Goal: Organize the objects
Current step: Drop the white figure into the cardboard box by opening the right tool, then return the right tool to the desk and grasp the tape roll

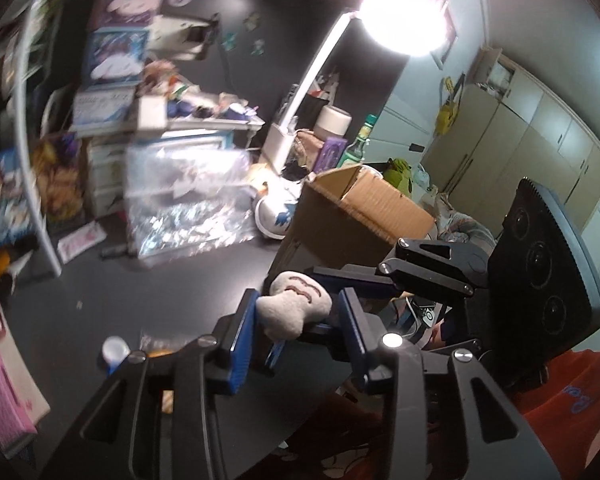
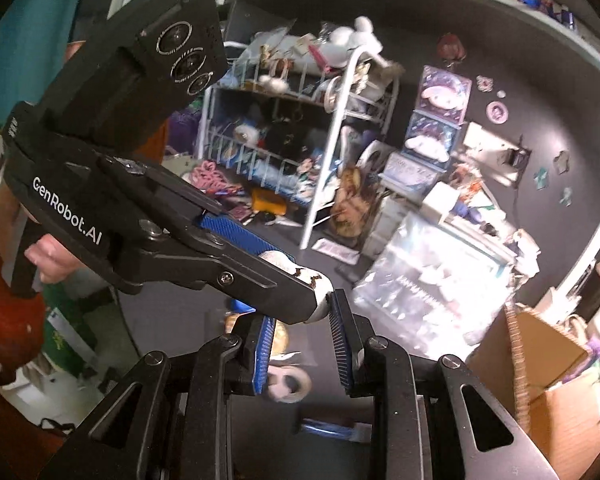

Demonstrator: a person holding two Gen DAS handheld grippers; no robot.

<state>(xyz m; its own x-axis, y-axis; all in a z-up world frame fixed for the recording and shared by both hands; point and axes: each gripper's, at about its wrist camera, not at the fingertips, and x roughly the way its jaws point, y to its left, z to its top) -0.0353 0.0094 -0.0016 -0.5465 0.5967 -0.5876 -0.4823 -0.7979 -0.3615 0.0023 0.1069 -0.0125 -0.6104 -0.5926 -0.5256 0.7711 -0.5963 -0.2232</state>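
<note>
Cluttered dark desk [image 1: 172,280], open cardboard box [image 1: 352,208] at its right: plush handover in mid-air.
My left gripper [image 1: 296,320] clenches the small beige plush toy [image 1: 294,304] above the desk; my right gripper [image 2: 300,340], fingers spread, brackets it, probably to take it boxward.

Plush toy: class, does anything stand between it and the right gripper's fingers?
Nothing visible does. The plush toy is clamped in the left gripper, and its free end already pokes into the gap between the open right gripper's fingers. Only the left gripper's own finger lies alongside it.
</note>
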